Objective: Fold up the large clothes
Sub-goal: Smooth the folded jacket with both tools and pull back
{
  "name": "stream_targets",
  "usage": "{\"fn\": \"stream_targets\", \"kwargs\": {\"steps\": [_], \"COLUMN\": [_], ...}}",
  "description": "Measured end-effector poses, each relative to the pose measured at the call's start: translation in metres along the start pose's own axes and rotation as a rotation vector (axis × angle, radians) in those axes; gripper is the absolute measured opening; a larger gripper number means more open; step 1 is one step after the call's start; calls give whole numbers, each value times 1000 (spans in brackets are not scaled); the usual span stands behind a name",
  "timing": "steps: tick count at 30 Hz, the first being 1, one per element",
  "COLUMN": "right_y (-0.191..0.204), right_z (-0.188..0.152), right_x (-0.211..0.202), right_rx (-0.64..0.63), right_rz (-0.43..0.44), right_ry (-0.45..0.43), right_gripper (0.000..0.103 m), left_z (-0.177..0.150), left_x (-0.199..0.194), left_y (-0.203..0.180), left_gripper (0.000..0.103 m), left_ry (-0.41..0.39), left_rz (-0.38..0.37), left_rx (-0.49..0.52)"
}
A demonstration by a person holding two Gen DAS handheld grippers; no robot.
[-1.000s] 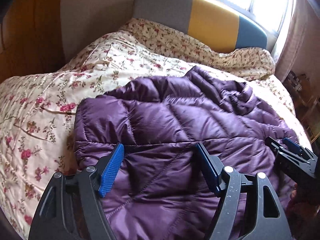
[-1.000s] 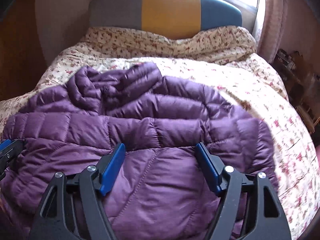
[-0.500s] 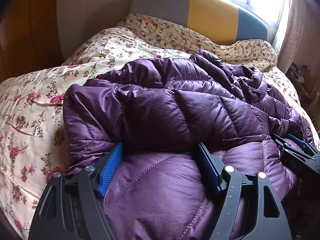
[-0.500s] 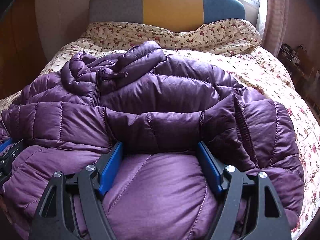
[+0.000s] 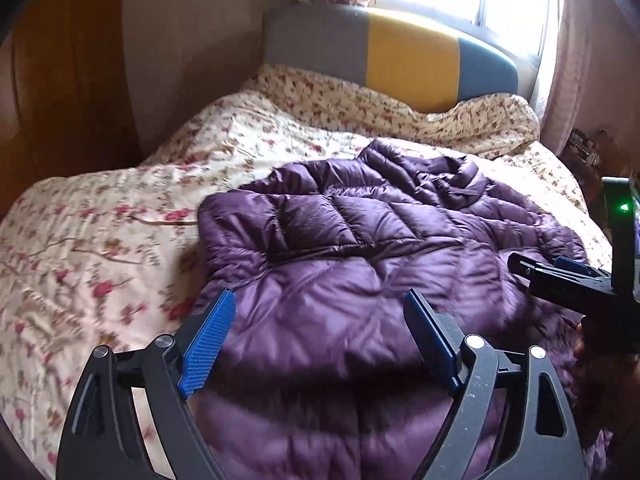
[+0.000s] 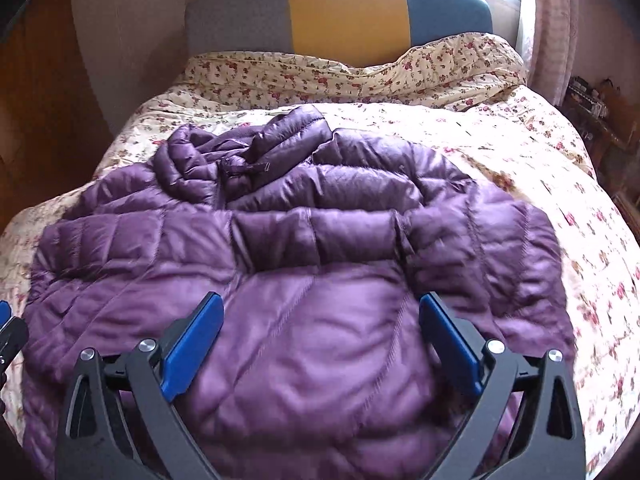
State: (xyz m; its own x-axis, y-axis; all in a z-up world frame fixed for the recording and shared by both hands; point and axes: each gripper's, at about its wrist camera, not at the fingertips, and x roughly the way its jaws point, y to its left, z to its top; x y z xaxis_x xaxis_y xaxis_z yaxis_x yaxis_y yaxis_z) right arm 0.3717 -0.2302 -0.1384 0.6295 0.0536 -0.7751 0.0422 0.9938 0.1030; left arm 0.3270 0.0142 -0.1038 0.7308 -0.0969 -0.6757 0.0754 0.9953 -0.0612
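Observation:
A purple quilted down jacket point(image 5: 372, 248) lies on the floral bedspread, its lower part folded up over the body; it also shows in the right wrist view point(image 6: 304, 264), collar and zipper at the far side. My left gripper point(image 5: 320, 320) is open and empty above the jacket's near left part. My right gripper point(image 6: 320, 328) is open and empty above the jacket's near middle. The right gripper also shows at the right edge of the left wrist view point(image 5: 560, 276). The left gripper's tip shows at the left edge of the right wrist view point(image 6: 10, 332).
The bed's floral cover point(image 5: 100, 232) spreads left of the jacket, and right of it in the right wrist view point(image 6: 560, 168). A grey, yellow and blue headboard point(image 6: 344, 16) stands at the far end under a bright window. Wooden furniture point(image 5: 60, 80) stands left; cluttered shelves point(image 6: 592, 96) stand right.
Both grippers have drawn back and risen from the jacket, which now lies flatter on the bed. Half a second ago the padding bulged between the fingers of both.

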Motion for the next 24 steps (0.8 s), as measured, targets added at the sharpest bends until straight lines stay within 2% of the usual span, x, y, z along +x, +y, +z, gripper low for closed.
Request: {"fn": "stream_targets", "kwargs": {"steps": [4, 9, 17, 24], "right_y": [-3, -13, -35, -47], "right_z": [-19, -48, -83, -103], "right_x": [-19, -36, -52, -72], "right_rx": [-20, -54, -59, -82], "right_rz": [12, 10, -20, -45], "right_ry": [13, 64, 116, 133], "right_gripper": [100, 100, 100, 100], "left_z": [-13, -33, -61, -91], "left_x": [-29, -56, -75, -76], "left_y": [0, 1, 4, 15], "left_gripper": [87, 87, 87, 87], "left_ry": [-33, -38, -25, 34], "left_rz": [8, -7, -7, 4], "left_rx": [5, 7, 2, -6]}}
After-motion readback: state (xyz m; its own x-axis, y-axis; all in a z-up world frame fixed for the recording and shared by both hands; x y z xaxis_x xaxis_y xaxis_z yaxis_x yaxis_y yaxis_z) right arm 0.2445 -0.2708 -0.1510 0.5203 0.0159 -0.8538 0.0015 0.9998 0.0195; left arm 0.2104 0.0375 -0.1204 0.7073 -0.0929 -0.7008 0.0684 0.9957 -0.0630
